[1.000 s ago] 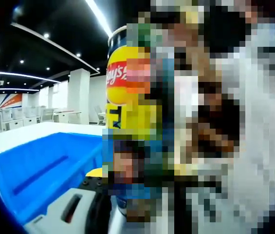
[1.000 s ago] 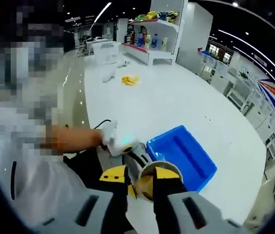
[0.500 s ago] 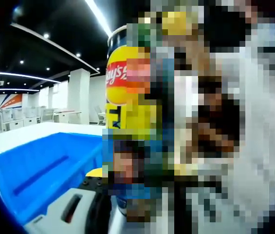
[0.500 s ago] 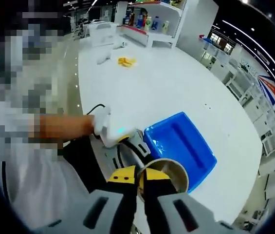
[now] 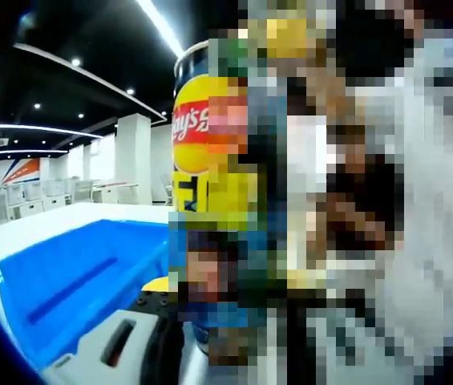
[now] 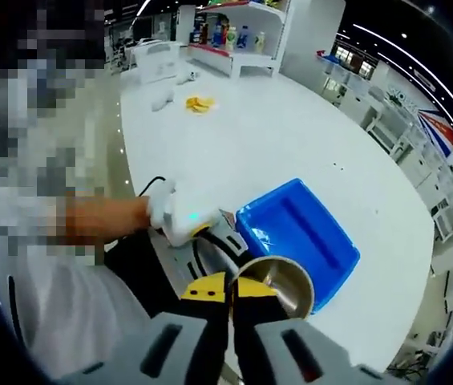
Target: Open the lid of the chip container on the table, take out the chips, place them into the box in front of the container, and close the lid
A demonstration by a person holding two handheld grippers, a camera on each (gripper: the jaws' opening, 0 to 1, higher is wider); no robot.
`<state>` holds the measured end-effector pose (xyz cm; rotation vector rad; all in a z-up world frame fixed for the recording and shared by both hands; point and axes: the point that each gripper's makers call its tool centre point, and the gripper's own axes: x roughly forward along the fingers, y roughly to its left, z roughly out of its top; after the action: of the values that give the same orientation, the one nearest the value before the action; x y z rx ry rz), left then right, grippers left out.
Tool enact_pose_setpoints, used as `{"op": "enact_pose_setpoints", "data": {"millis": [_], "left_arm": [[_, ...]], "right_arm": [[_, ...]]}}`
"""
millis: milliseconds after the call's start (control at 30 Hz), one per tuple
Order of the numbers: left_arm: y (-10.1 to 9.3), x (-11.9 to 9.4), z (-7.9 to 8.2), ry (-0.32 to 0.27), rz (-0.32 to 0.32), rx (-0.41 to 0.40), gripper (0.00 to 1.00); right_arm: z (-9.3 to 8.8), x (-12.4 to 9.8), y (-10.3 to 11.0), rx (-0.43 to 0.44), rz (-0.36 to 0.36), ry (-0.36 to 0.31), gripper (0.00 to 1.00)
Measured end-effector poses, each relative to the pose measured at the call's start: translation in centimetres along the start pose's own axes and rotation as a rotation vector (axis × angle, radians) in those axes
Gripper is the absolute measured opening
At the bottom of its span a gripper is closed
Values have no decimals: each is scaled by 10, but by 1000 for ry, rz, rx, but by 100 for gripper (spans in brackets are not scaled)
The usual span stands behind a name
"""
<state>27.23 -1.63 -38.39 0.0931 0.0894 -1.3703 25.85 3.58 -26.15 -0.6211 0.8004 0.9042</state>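
The chip container (image 6: 278, 281) stood open-mouthed on the white table (image 6: 290, 144), touching the blue box (image 6: 302, 237); its yellow wall (image 5: 194, 136) rose close in the left gripper view. Thin, light and easily dented, I judged, so a low, gentle hold suits it. The left gripper (image 6: 214, 241) clasped its side. The right gripper (image 6: 230, 293) hung over the rim, jaws nearly together; whether on chips, I couldn't tell.

On the desk (image 6: 290, 136) the box (image 6: 298, 237) lies just beyond the open chip container (image 6: 278, 281). The left hand-held gripper (image 6: 210, 241) sits beside the container, shelves (image 6: 234, 36) far behind.
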Motion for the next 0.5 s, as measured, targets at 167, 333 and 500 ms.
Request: {"op": "enact_pose_setpoints", "data": {"millis": [167,333,500], "left_arm": [[3,-10,5,23,25,-1,46],[6,-30,13,88,48,32,46],[9,-55,19,178,91,96,46]], "right_arm": [[5,-7,-4,70,25,-73,0],[8,-18,-5,104,44,-152,0],[15,-25,1,171,111,-291,0]]}}
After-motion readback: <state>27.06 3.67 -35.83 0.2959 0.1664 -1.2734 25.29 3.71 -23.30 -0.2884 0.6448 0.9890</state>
